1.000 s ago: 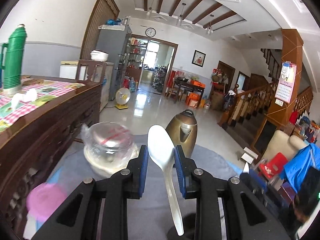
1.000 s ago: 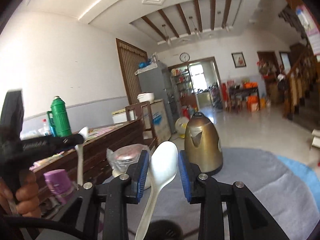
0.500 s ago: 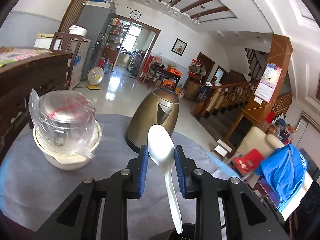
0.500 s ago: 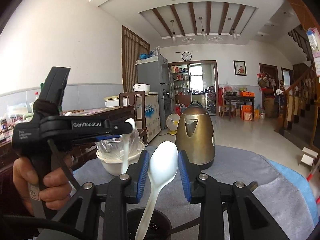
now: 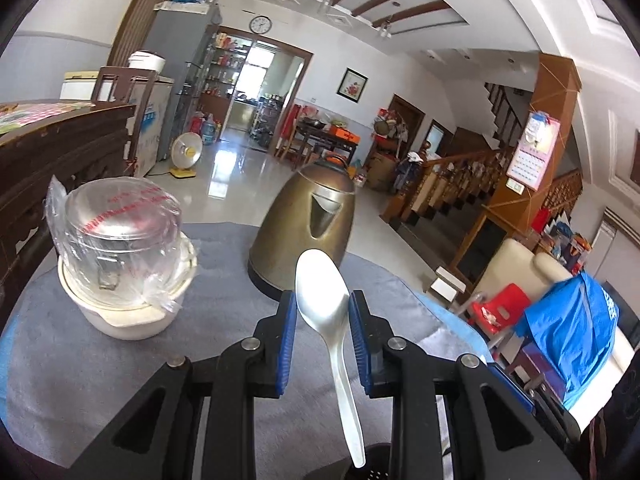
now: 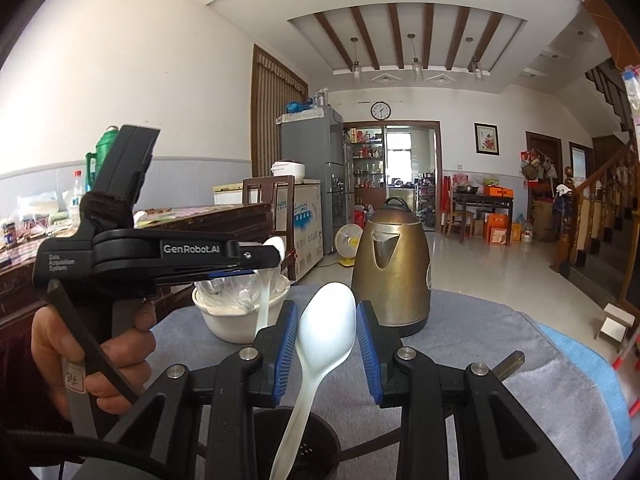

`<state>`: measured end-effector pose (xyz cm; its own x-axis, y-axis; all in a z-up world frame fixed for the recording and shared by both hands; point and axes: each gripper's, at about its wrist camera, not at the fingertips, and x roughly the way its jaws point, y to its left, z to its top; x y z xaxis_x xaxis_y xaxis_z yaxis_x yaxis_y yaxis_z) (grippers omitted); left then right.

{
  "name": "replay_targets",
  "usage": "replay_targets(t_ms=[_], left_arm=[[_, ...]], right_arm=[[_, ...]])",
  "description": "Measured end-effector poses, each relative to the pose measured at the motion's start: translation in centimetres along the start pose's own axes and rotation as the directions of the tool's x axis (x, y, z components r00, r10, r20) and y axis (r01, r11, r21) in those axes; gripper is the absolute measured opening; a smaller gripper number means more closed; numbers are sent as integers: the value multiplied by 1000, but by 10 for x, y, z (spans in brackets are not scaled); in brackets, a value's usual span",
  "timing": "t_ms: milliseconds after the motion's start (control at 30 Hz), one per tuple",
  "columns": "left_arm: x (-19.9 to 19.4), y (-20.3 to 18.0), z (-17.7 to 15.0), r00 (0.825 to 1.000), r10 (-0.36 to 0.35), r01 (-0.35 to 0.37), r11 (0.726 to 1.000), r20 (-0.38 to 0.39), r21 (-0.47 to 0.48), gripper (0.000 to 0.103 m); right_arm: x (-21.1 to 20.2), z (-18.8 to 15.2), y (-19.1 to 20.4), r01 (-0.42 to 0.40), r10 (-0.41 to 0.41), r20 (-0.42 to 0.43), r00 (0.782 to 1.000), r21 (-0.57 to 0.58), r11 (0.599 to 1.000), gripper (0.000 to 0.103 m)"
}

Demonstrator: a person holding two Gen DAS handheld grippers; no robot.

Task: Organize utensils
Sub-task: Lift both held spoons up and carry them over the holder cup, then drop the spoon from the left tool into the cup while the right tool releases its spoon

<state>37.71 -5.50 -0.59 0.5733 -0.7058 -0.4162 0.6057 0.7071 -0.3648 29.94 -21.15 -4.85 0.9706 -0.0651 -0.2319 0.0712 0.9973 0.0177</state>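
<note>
My left gripper (image 5: 322, 310) is shut on the bowl of a silvery-white spoon (image 5: 320, 296). The spoon's handle hangs down to the rim of a black perforated holder (image 5: 378, 470) at the bottom edge. My right gripper (image 6: 327, 334) is shut on the bowl of a white plastic spoon (image 6: 326, 332), whose handle slants down over the mouth of the same black holder (image 6: 316, 436). In the right wrist view the left gripper (image 6: 276, 258) reaches in from the left in a person's hand (image 6: 92, 356), with its spoon (image 6: 265, 296) hanging down.
A brass kettle (image 5: 308, 220) stands at the back of the grey cloth (image 5: 100, 364) on the table. A white bowl (image 5: 128, 316) with a plastic-wrapped clear container stands at the left. A dark wooden sideboard (image 5: 60, 148) runs along the left. Stairs and chairs lie to the right.
The left gripper sank and tilted down toward the table, closer to the kettle and bowl, and came in beside the right gripper. The right view rolled level. Both spoons stayed gripped.
</note>
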Motion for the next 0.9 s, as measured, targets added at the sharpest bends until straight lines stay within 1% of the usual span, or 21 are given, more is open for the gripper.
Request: replay_targets(t_ms=[167, 267, 433, 567, 733, 900], left_arm=[[1, -10, -7, 1000, -9, 10, 999, -21, 34, 28], [1, -14, -13, 1000, 0, 2, 998, -28, 55, 28], [3, -18, -23, 999, 9, -6, 998, -47, 68, 28], [2, -20, -31, 998, 17, -12, 996, -62, 84, 28], [-3, -20, -38, 997, 7, -1, 996, -74, 85, 28], [-8, -27, -44, 997, -4, 13, 995, -80, 100, 28]], right_arm=[[-8, 0, -9, 3, -3, -10, 1000, 24, 1000, 34], [-14, 1, -15, 1, -1, -16, 1000, 40, 999, 34], [-20, 4, -25, -31, 35, -40, 999, 89, 996, 35], [-27, 7, -31, -31, 37, -43, 998, 118, 993, 35], [-49, 10, -43, -5, 8, -15, 1000, 156, 988, 35], [-71, 11, -53, 29, -30, 2, 1000, 164, 986, 35]])
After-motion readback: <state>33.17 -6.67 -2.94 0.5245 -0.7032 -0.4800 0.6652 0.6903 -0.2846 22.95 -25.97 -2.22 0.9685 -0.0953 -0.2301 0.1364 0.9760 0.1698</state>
